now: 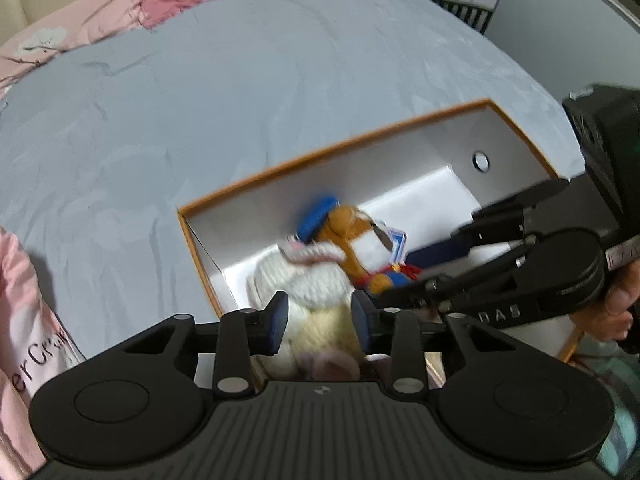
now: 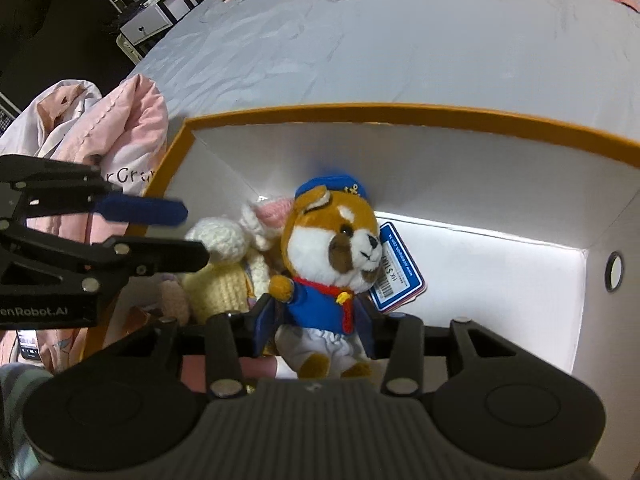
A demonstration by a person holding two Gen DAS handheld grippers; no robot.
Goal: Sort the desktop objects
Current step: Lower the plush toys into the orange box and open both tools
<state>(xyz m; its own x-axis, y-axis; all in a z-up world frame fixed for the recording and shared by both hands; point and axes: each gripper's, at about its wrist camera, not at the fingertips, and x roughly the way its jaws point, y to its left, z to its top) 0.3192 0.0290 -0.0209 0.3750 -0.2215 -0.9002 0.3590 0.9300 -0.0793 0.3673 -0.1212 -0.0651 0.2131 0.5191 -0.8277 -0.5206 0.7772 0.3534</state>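
Left tongs: angled down, closed on knitted bunny, frame centre. Right tongs: angled down, gripping sailor dog plush.

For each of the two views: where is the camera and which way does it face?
Left wrist: on the left gripper, looking down into the box at the knitted rabbit; a hand shows at right.
Right wrist: on the right gripper, looking down at the plush dog; no hand is clear.
Shared: box, both toys, each other's gripper.

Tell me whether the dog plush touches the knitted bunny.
Touching. The right wrist view shows the dog plush leaning against the knitted bunny, no gap between them.
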